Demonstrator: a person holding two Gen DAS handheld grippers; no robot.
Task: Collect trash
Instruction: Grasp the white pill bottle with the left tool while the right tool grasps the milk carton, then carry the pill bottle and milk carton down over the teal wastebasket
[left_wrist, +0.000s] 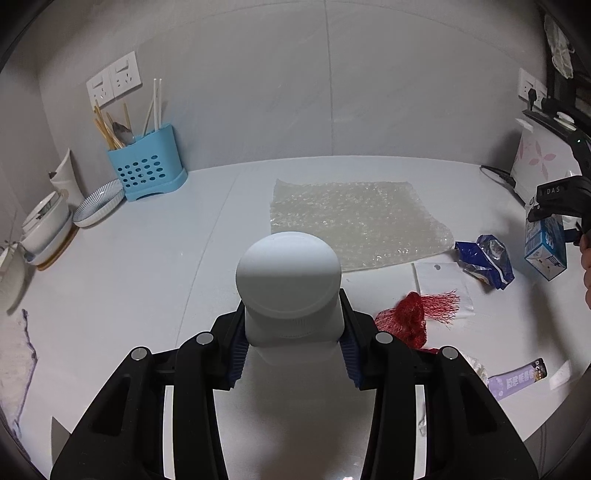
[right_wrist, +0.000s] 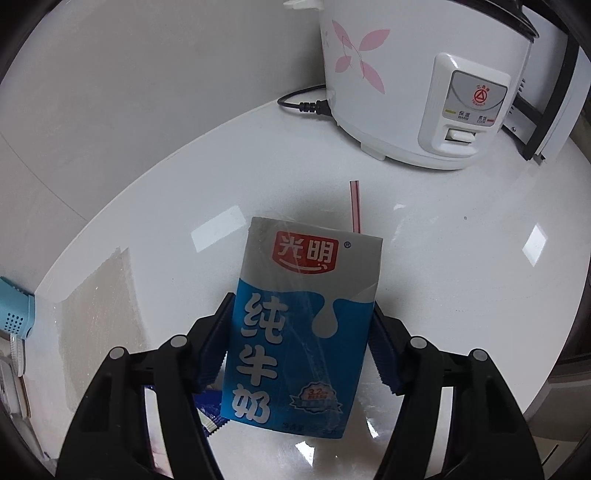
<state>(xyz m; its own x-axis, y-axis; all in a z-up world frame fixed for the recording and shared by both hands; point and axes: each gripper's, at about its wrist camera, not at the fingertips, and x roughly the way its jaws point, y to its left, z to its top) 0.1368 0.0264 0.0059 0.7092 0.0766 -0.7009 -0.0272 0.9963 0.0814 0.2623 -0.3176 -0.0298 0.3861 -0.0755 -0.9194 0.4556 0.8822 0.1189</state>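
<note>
Left wrist view: my left gripper (left_wrist: 291, 345) is clamped on a white plastic bottle (left_wrist: 290, 288) with a round cap, held clear of the table (left_wrist: 147, 280). Uncollected on the table: a sheet of bubble wrap (left_wrist: 358, 221), a red mesh net (left_wrist: 413, 317), a crumpled blue snack wrapper (left_wrist: 487, 260), a white paper napkin (left_wrist: 441, 284) and a purple sachet (left_wrist: 517, 373). No bin is visible. A blue utensil holder (left_wrist: 147, 168) and bowls stand at the far left.

Right wrist view: my right gripper (right_wrist: 299, 347) grips a blue-and-white milk carton (right_wrist: 299, 317) with a straw (right_wrist: 355, 206), lifted above the table, in front of a rice cooker (right_wrist: 417, 81).

Assessment: two items in hand, none seen deposited; most of the trash remains.
</note>
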